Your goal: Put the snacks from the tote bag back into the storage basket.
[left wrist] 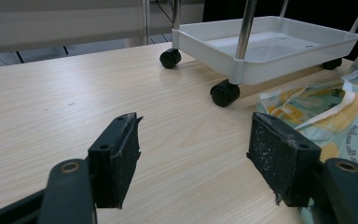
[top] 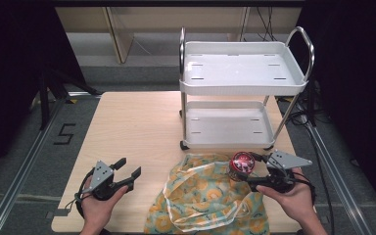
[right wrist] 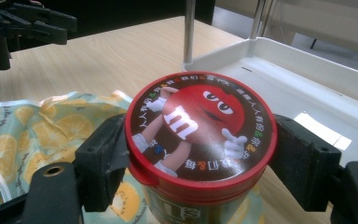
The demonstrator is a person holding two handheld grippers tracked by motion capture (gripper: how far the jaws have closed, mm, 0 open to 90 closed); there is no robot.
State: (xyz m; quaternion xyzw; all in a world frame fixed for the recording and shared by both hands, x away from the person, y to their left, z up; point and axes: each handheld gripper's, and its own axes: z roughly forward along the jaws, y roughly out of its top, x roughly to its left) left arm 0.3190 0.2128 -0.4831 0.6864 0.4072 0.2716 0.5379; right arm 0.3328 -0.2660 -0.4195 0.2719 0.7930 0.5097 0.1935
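A round candy tub with a red lid [top: 241, 165] [right wrist: 200, 135] is held upright above a citrus-print cloth bag [top: 203, 198] [right wrist: 42, 130] near the table's front right. My right gripper [top: 255, 169] [right wrist: 200, 163] is shut on the tub, one pad on each side just under the lid. My left gripper [top: 128, 172] [left wrist: 193, 161] rests low over the bare wood at the front left, open with nothing between its pads. The bag's edge [left wrist: 340, 107] lies just right of it.
A small white two-tier cart [top: 245, 81] [left wrist: 270, 46] [right wrist: 307, 79] on black castors stands on the wooden table [top: 137, 127] behind the bag. Its lower tray [top: 225, 125] is just beyond the tub. Dark floor with rails lies around the table.
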